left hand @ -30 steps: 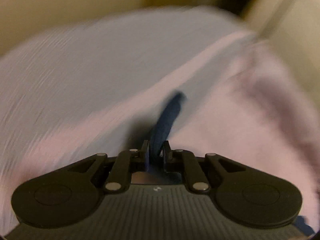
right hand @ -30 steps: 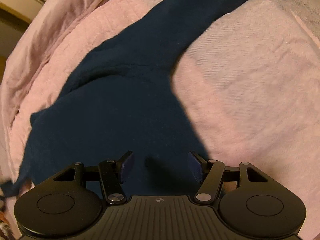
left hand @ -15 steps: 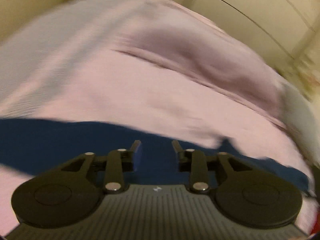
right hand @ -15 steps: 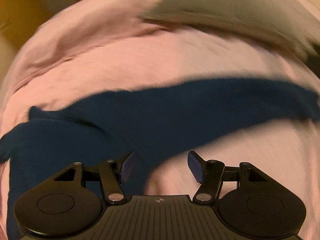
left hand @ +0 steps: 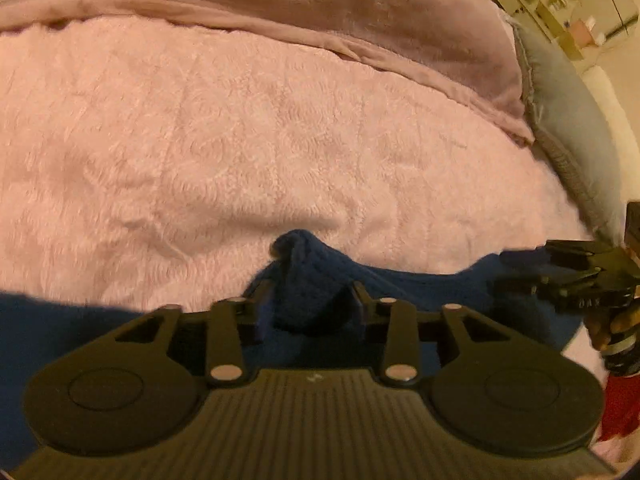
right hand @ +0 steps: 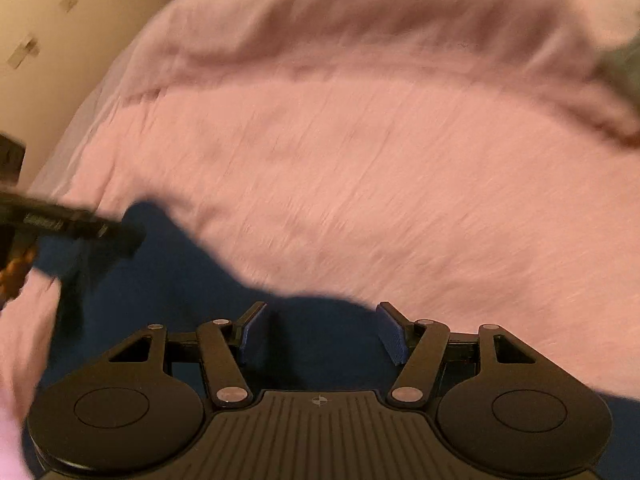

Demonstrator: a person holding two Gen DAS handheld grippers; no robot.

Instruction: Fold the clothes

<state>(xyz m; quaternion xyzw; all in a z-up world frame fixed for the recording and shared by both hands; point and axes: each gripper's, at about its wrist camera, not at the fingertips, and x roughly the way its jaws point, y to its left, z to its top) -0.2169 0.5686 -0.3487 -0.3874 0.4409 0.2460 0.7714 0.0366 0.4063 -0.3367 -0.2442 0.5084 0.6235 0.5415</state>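
While my left hand-held gripper [left hand: 308,304] and right hand-held gripper [right hand: 320,332] stand released over the navy garment [left hand: 420,292], pink bedding [left hand: 240,152] fills twelve o'clock, cream cabinets [left hand: 576,12] at one.

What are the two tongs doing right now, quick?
Left tongs: open around a raised bunch of the navy garment, not pinching it.
Right tongs: open, empty, above the garment.

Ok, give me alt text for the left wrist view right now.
The left tool sits open around a bunched peak of navy garment lying on a pink fuzzy blanket. The right tool shows at the right edge, over the same garment.
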